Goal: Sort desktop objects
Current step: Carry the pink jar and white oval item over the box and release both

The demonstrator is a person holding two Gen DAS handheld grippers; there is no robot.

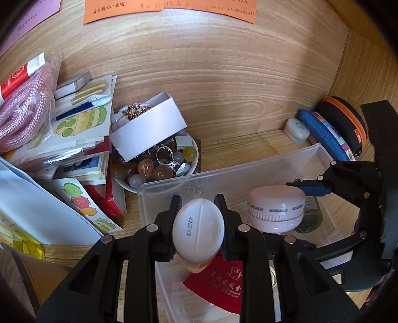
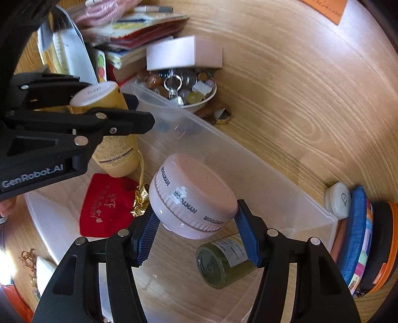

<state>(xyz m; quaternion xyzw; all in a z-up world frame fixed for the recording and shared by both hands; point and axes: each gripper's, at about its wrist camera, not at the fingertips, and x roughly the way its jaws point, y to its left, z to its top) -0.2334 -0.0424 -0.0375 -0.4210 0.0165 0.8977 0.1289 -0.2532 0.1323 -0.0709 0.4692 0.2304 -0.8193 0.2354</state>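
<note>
Both held things hang over the clear plastic storage bin [image 2: 286,179], so each drop is straight down. The left gripper [image 1: 199,223] is clamped tight on a yellow tube with a white oval cap [image 1: 198,229], cap towards the camera, long axis running down into the bin. The right gripper [image 2: 196,238], jaws partly spread, holds a squat pink round jar [image 2: 192,196] by its sides, above a green glass jar [image 2: 221,263] lying on its side; a red pouch [image 2: 104,206] lies under the tube.

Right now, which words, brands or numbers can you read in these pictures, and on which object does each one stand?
"D2D": on the white cap of the yellow tube.
"HYNTOOR": repeated around the pink jar.
"GenRobot.AI": on the left gripper.
Gold characters on the red pouch: too blurred to read.
Handwriting on the orange paper: too small to read.
Label on the green jar: unreadable.
</note>
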